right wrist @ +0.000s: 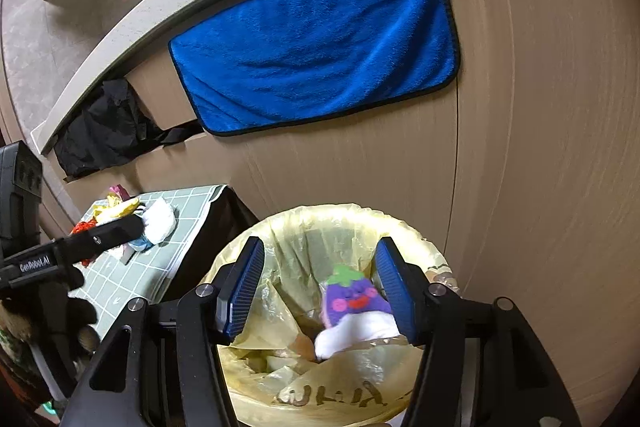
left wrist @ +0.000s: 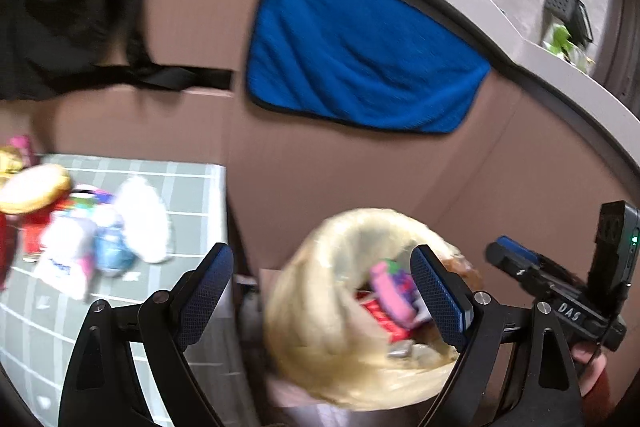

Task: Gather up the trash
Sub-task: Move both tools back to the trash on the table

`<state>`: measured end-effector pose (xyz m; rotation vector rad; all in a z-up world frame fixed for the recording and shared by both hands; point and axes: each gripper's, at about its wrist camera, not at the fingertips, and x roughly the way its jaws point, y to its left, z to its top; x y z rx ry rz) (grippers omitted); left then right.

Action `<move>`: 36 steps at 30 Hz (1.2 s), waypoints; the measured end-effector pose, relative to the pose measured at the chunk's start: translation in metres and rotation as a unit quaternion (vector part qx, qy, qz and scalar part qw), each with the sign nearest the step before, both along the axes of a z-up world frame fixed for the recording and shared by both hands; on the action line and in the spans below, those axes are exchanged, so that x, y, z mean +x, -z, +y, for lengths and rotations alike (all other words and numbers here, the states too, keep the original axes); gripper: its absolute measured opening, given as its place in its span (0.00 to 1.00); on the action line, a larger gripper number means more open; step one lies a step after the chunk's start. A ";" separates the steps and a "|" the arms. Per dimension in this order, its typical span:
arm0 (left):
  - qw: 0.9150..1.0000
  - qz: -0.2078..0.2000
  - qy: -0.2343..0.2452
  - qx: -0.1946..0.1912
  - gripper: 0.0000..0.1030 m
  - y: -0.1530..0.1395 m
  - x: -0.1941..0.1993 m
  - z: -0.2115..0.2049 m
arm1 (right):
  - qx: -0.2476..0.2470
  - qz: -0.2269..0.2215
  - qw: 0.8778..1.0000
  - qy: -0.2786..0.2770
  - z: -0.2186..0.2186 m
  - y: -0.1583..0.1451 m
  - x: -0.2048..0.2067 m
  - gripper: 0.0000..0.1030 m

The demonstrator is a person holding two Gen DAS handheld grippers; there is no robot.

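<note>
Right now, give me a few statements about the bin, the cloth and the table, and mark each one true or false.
1. The bin is lined with a yellowish bag. True.
2. A red cloth hangs on the wall. False: the cloth is blue.
3. An eggplant-face item is at the bin's mouth. True.
4. The right gripper has its fingers clamped shut. False: they stand apart.
5. Trash lies on the grid-patterned table. True.
</note>
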<state>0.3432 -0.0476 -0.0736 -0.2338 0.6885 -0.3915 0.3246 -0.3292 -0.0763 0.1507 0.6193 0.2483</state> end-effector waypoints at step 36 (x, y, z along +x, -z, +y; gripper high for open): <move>0.971 0.133 -0.194 -0.048 0.85 0.066 0.110 0.399 | -0.026 -0.007 0.984 -0.177 0.285 -0.017 0.032 0.54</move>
